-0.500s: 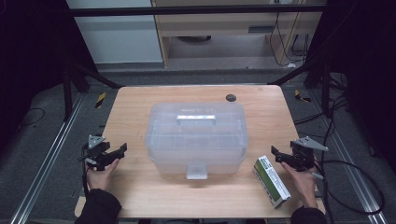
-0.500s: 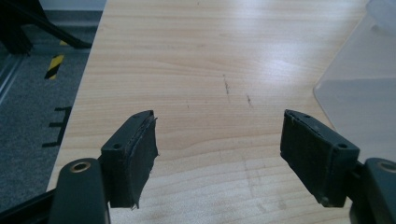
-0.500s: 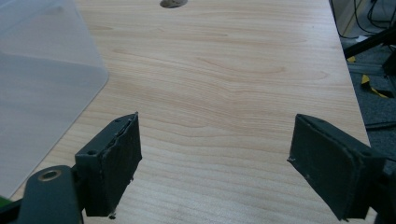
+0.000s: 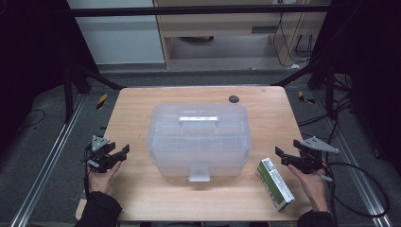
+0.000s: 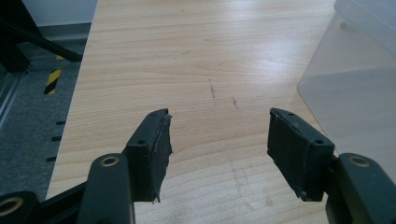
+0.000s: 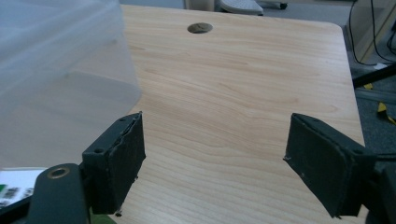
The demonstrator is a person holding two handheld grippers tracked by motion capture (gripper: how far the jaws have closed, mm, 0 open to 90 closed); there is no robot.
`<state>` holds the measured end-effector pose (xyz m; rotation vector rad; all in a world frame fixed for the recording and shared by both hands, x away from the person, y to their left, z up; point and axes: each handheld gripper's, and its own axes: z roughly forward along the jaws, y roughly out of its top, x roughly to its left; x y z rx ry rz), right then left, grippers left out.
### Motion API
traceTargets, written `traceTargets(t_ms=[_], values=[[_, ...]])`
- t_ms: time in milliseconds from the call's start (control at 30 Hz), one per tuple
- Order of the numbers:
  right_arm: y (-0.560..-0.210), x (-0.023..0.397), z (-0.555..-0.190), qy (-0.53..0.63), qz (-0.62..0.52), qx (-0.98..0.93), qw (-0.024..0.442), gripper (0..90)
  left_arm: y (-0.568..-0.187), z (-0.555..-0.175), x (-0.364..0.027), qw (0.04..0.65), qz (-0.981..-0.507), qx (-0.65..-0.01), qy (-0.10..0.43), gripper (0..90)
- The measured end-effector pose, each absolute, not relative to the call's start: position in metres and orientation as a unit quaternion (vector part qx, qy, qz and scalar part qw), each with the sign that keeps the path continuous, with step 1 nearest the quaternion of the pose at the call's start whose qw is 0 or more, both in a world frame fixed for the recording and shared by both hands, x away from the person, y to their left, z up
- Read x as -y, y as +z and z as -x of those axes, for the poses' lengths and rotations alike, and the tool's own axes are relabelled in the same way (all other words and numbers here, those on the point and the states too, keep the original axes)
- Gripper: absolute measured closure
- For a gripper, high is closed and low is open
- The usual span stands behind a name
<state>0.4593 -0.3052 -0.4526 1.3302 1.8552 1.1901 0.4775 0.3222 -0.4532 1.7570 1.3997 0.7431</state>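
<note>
A translucent plastic storage box (image 4: pixel 197 139) with a closed lid, a top handle and a front latch (image 4: pixel 199 171) stands in the middle of the wooden table (image 4: pixel 137 113). A green and white carton (image 4: pixel 274 183) lies flat near the front right corner. My left gripper (image 4: pixel 122 152) hovers open at the table's left edge, aimed toward the box, with nothing between its jaws (image 5: pixel 217 135). The box wall (image 5: pixel 355 88) lies to its right. My right gripper (image 4: pixel 282 157) is open and empty just right of the carton (image 6: pixel 215 154). The box (image 6: pixel 56 70) and a carton corner (image 6: pixel 11 186) lie to its left.
A round cable hole (image 4: pixel 233 99) sits near the table's far edge, also ahead of the right gripper (image 6: pixel 200 28). Metal floor rails (image 4: pixel 47 165) run along both sides of the table. Cables (image 4: pixel 359 175) trail on the floor at right. A cabinet (image 4: pixel 227 28) stands beyond the table.
</note>
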Motion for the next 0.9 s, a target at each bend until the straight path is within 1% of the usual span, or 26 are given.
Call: traceTargets(t_ms=[67,133,233,300,500,567,633,800,900], values=[[-0.449,0.302,-0.458,0.446,-0.489,-0.695,0.281,19.8,-0.452,-0.477,-0.32,0.373,-0.695,-0.538,0.297,39.0],[-0.445,0.3,-0.457,0.449,-0.482,-0.697,0.283,20.0,-0.449,-0.478,-0.32,0.373,-0.7,-0.535,0.291,39.5],[-0.439,0.296,-0.455,0.455,-0.471,-0.701,0.282,20.0,-0.446,-0.477,-0.319,0.376,-0.704,-0.53,0.289,38.2],[-0.435,0.293,-0.455,0.456,-0.466,-0.705,0.28,19.9,-0.44,-0.477,-0.319,0.382,-0.707,-0.525,0.28,36.6],[-0.428,0.29,-0.452,0.46,-0.455,-0.71,0.278,19.6,-0.424,-0.476,-0.314,0.399,-0.714,-0.504,0.277,35.0],[-0.427,0.289,-0.452,0.458,-0.456,-0.711,0.278,19.5,-0.422,-0.476,-0.314,0.402,-0.717,-0.498,0.275,33.7],[-0.426,0.288,-0.453,0.456,-0.454,-0.713,0.277,19.2,-0.411,-0.475,-0.312,0.417,-0.718,-0.488,0.27,33.4],[-0.428,0.284,-0.454,0.443,-0.449,-0.725,0.276,18.0,-0.4,-0.474,-0.312,0.42,-0.726,-0.478,0.26,33.1],[-0.428,0.284,-0.455,0.444,-0.448,-0.725,0.275,17.8,-0.395,-0.471,-0.312,0.418,-0.727,-0.476,0.266,32.4]])
